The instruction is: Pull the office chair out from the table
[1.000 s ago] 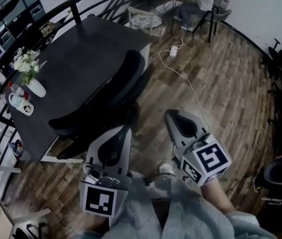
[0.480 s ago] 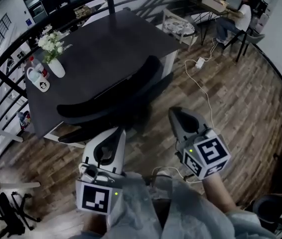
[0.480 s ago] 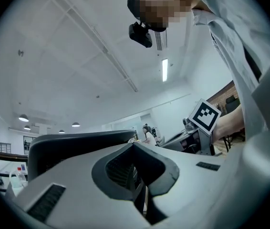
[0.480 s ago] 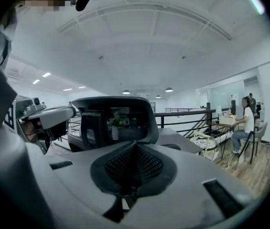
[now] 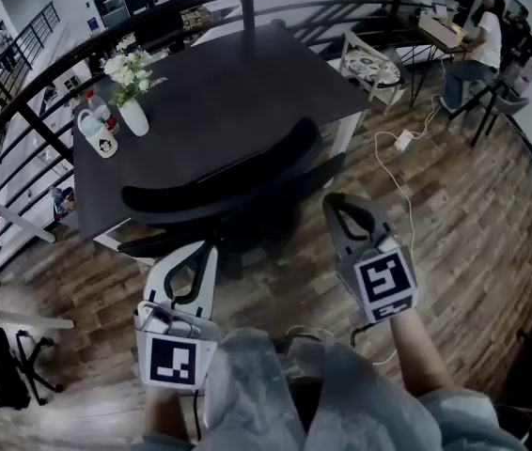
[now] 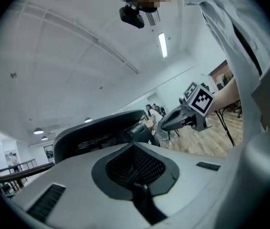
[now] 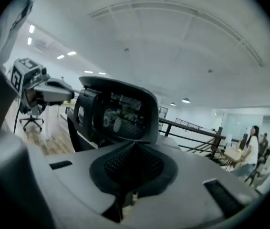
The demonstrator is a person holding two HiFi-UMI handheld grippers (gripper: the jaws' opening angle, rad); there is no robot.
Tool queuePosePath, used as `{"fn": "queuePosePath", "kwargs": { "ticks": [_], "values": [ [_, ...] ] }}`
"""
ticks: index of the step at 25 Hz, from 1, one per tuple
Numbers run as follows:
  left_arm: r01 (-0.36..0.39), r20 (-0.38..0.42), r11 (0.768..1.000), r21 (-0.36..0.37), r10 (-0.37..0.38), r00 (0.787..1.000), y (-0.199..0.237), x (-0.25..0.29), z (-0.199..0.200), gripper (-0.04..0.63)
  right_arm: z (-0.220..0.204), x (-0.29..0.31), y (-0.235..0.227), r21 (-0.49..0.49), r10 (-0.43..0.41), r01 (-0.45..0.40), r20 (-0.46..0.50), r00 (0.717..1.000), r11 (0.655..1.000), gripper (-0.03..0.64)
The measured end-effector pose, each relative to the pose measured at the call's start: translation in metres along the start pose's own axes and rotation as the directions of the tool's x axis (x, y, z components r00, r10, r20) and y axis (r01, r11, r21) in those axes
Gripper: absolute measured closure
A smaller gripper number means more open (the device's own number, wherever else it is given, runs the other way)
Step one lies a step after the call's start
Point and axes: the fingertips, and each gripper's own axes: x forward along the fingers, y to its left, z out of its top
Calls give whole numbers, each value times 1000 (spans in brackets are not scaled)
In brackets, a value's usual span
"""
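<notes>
The chair (image 5: pixel 228 181) stands pushed in at the dark table (image 5: pixel 238 83), its curved back facing the person and its seat under the table edge. The left gripper (image 5: pixel 205 246) and right gripper (image 5: pixel 335 199) are both held level over the wood floor (image 5: pixel 435 205), pointing at the chair back. Both pairs of jaws are pressed together with nothing between them. The chair back is just ahead of the jaws, apart from them and untouched. A vase (image 5: pixel 133 116) stands at the table's far corner.
</notes>
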Motion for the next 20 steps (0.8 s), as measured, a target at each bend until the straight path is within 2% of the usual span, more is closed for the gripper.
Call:
{"fn": "queuePosePath", "kwargs": {
  "ticks": [2,4,9,11,16,20],
  "values": [
    [-11,-75,999,41,14,997,3,-1,-15,601,-4,8,-2,-130,9,-12,-26,1000,991,579],
    [-2,-148,995,99,17,989,6,-1,-29,587,-6,16,0,-261,20,-31,-47,999,965,542],
    [51,-299,972,228,20,954,14,-4,-63,515,-12,37,7,-508,61,-96,-87,994,856,462],
    [86,-366,955,285,25,930,18,-6,-77,489,-16,44,7,-593,68,-118,-107,992,797,453],
    [186,-507,888,421,60,860,34,-12,-104,468,-27,61,5,-745,81,-187,-176,981,641,431],
    [284,-604,829,483,80,793,43,-14,-128,431,-35,72,5,-785,104,-241,-222,970,571,426]
  ]
}}
